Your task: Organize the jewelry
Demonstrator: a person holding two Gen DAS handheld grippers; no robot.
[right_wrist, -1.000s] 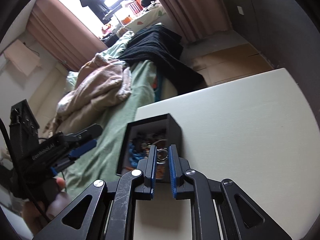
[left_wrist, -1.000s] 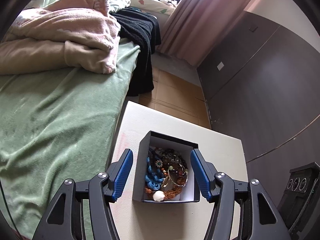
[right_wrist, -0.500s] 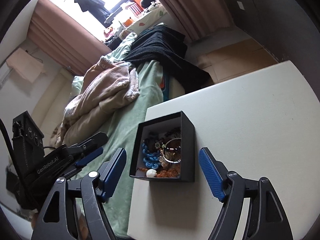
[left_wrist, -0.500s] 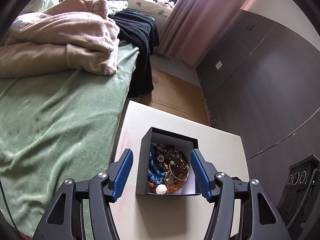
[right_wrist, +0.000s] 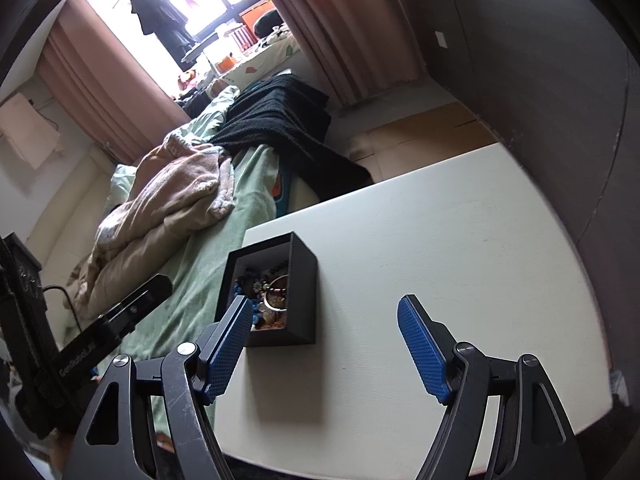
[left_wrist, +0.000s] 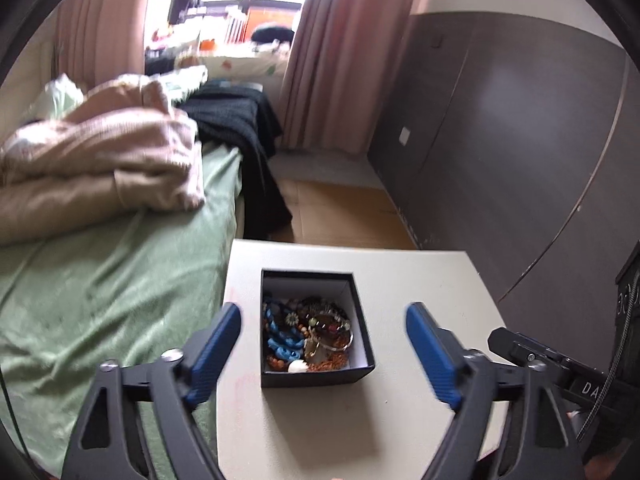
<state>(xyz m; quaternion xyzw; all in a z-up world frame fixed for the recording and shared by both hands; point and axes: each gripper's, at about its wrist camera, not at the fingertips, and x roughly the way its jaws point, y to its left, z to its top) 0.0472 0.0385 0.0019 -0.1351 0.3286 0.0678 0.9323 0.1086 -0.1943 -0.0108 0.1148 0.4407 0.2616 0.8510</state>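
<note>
open black box (left_wrist: 320, 376) upright near table's left edge; tangled jewelry (left_wrist: 306, 334) inside.

Both wrist fisheyes are looking steeply down along their fingers, close over the white table (left_wrist: 400, 272); both are sharing the black jewelry box (left_wrist: 316, 378) (right_wrist: 306, 280) and the bed (right_wrist: 248, 184) toward 10 o'clock.

Home bedroom: bed (left_wrist: 104, 280) with rumpled blanket (left_wrist: 100, 160), pink curtains (left_wrist: 336, 52), window, wardrobe panels.
</note>
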